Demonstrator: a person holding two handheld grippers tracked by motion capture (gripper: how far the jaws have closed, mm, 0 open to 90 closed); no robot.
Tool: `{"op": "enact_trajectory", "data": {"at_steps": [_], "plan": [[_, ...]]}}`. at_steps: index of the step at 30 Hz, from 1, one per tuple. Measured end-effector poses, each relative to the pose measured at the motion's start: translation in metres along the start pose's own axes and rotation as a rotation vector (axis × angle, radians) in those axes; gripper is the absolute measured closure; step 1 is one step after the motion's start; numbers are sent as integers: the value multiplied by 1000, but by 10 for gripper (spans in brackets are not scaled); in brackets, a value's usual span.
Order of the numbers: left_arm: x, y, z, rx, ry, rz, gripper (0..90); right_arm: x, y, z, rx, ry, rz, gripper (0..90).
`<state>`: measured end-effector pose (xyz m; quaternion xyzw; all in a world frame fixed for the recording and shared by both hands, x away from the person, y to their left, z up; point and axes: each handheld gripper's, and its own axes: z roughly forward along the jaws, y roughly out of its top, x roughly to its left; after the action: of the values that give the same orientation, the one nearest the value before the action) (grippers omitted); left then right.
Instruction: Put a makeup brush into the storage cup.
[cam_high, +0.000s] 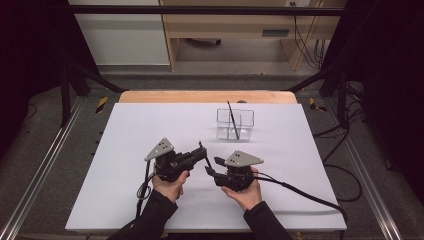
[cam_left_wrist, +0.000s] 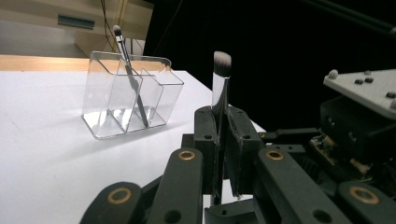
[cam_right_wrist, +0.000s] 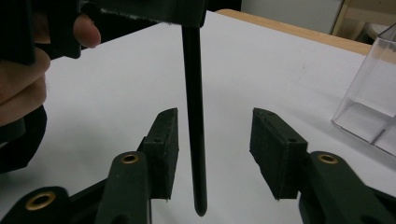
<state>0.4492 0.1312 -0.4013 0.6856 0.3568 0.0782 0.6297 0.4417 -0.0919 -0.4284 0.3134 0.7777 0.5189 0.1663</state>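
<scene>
My left gripper (cam_high: 201, 151) (cam_left_wrist: 223, 119) is shut on a makeup brush (cam_left_wrist: 221, 74) with a silver ferrule and white-tipped bristles, held upright with the bristles up. The brush's black handle (cam_right_wrist: 194, 116) hangs down between the jaws of my right gripper (cam_high: 212, 167) (cam_right_wrist: 215, 135), which stands open around it without touching. A clear plastic organizer (cam_high: 235, 124) (cam_left_wrist: 133, 100) with several compartments stands farther back on the table. A thin dark brush (cam_high: 232, 120) (cam_left_wrist: 128, 70) leans in it.
A white sheet (cam_high: 150, 130) covers the table, and a strip of wooden edge (cam_high: 205, 96) shows at the far side. Black cables (cam_high: 300, 192) trail from both grippers toward the near edge. The organizer's corner (cam_right_wrist: 373, 107) lies to the right of my right gripper.
</scene>
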Motion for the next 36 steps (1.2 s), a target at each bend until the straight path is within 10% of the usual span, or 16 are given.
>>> {"op": "enact_trajectory", "data": {"at_steps": [36], "plan": [[-11,-6,12,80,8,108,791,1,4,-7,-8,50,11,843]]}}
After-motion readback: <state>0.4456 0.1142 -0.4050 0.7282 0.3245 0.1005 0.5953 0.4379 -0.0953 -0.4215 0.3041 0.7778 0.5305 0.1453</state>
